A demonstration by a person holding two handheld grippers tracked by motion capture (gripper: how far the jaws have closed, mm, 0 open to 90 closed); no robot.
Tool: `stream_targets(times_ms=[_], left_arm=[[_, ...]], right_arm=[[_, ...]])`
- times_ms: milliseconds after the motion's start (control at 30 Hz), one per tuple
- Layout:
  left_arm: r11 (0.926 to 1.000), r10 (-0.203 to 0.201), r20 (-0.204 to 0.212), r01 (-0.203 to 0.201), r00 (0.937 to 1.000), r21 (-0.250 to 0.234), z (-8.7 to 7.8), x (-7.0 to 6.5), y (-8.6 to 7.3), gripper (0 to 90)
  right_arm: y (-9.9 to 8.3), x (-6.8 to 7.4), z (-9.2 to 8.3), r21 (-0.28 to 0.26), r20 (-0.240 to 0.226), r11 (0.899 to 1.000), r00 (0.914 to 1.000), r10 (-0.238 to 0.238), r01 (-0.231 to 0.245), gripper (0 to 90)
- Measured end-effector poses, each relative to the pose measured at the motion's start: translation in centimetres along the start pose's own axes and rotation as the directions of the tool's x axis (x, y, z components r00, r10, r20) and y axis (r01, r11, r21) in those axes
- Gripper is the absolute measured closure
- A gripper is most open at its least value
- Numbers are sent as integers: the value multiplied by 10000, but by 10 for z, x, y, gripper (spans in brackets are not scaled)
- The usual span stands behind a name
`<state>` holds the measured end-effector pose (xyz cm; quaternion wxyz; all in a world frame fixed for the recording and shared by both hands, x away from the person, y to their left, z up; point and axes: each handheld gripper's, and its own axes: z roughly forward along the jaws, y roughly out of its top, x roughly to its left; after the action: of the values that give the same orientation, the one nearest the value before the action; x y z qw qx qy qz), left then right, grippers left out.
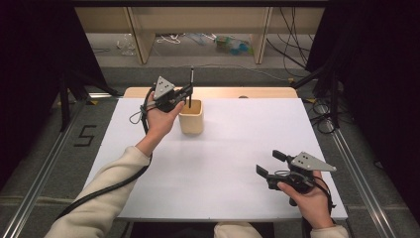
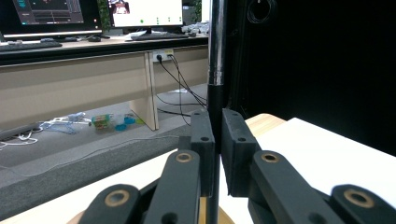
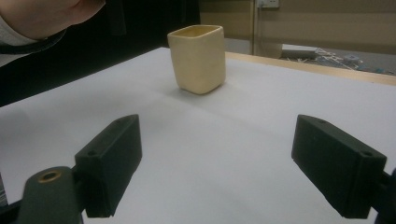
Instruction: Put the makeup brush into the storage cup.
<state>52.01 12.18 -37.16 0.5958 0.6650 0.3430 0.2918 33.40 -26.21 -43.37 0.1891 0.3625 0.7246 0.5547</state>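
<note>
Jaws clamp upright pen (image 1: 191,85) over cup (image 1: 191,119), cables (image 1: 297,44) beyond table (image 1: 223,158)

- The right gripper (image 3: 217,172) hovers low over the white table (image 3: 243,154), its two black jaws set wide apart with nothing between them.
- A cream cup (image 3: 197,58) stands upright on the table, well beyond the jaws.
- A hand (image 3: 51,16) with a pale sleeve edge hangs at top left.
- A wooden table edge (image 3: 327,70) runs behind the white surface.
</note>
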Motion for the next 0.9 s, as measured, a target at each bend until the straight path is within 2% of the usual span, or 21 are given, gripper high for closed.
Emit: stream_targets(times_ms=[267,300,400,433,733,767,800,900], left_arm=[[10000,45,-44,-44,10000,23,3,0,0,841],[10000,29,-49,-29,10000,21,3,0,0,840],[10000,43,-54,-43,10000,20,4,1,-1,841],[10000,44,-58,-44,10000,21,4,2,0,840],[10000,56,-29,-56,10000,32,5,2,-1,840],[10000,89,-21,-89,10000,32,6,2,-1,841],[10000,51,2,-51,10000,60,6,1,-2,841],[10000,45,24,-45,10000,40,7,2,-3,841]], right_arm=[[0,0,0,-18,-30,10000,10000,10,-10,173],[-1,0,1,-225,-26,9997,10000,36,-37,173],[-1,0,2,-327,-121,9994,9999,63,-67,173],[0,0,1,-67,-62,10000,10000,-9,9,173],[0,0,1,-73,-53,10000,10000,-1,1,173],[1,0,-2,210,212,9998,9998,-58,54,173],[0,0,0,26,1,10000,10000,3,-3,173],[-1,0,1,-188,1,9998,10000,18,-18,173]])
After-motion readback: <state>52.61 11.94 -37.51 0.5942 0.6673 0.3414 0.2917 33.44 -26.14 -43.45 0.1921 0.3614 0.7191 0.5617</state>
